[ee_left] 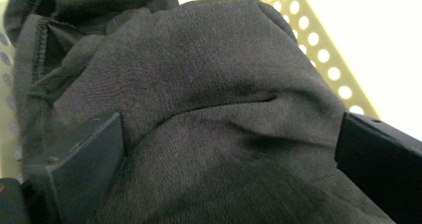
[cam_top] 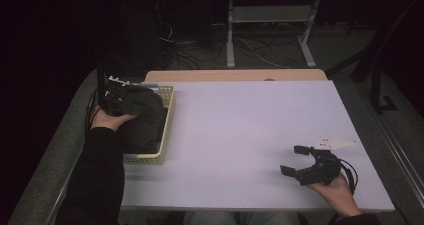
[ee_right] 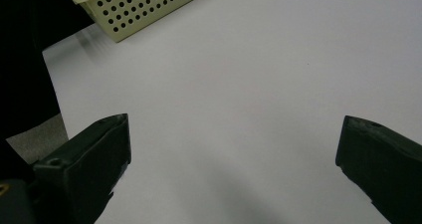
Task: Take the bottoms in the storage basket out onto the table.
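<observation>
A dark cloth (cam_top: 145, 117) lies bunched in a pale yellow perforated basket (cam_top: 167, 130) at the table's left side. My left gripper (cam_top: 116, 99) reaches into the basket from its far left end. In the left gripper view its jaws stand wide apart over a hump of the dark cloth (ee_left: 209, 99), pressed down onto the fabric on either side, and the basket wall (ee_left: 318, 50) rises behind. My right gripper (cam_top: 294, 160) rests low over the white table (cam_top: 240, 125) at the front right, open, nothing between its jaws; its own view shows the basket's corner (ee_right: 134, 7) far off.
The white table top ends in a wooden strip at the far edge. A small white three-cornered plate (cam_top: 335, 142) lies just beyond the right gripper. Behind the table are metal desk legs and cables on the floor.
</observation>
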The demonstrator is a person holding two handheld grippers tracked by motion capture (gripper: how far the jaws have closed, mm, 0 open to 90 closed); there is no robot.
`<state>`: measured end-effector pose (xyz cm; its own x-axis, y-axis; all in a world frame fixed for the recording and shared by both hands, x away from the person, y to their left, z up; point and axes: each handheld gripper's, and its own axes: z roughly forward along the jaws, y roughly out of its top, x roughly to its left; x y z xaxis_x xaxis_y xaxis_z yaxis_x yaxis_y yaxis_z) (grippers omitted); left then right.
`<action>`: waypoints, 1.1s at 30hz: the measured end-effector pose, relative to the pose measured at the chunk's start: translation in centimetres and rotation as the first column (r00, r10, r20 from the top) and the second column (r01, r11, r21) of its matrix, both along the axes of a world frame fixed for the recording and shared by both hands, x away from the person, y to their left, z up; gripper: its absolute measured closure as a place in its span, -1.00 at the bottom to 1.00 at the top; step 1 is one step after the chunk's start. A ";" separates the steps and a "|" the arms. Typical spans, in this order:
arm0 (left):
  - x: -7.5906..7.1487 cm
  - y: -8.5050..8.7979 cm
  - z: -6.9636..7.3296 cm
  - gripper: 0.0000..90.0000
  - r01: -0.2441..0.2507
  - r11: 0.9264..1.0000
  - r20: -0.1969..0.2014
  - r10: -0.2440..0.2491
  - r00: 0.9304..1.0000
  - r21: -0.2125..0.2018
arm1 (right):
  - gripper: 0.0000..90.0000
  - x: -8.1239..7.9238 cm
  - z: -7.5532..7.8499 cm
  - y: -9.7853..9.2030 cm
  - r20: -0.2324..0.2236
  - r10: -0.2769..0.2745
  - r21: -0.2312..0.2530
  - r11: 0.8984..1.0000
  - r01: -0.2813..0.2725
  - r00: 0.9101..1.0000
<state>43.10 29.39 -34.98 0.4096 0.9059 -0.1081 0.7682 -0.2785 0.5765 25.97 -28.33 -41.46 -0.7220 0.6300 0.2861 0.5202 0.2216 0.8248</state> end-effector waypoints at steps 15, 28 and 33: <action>1.1 -0.9 -1.4 -1.00 -0.020 0.999 -0.083 0.017 0.996 -0.033 | -0.99 0.1 -0.1 0.2 -0.005 0.003 0.002 1.000 -0.003 1.000; 1.2 -1.7 -3.2 -1.00 -0.048 0.999 -0.062 0.048 0.997 0.003 | -0.99 0.1 -0.1 0.2 -0.005 0.003 0.005 1.000 -0.003 1.000; 1.3 -2.1 -3.7 -1.00 -0.058 0.998 -0.067 0.060 0.996 0.029 | -0.99 0.0 0.0 0.1 -0.004 0.004 0.004 1.000 -0.004 1.000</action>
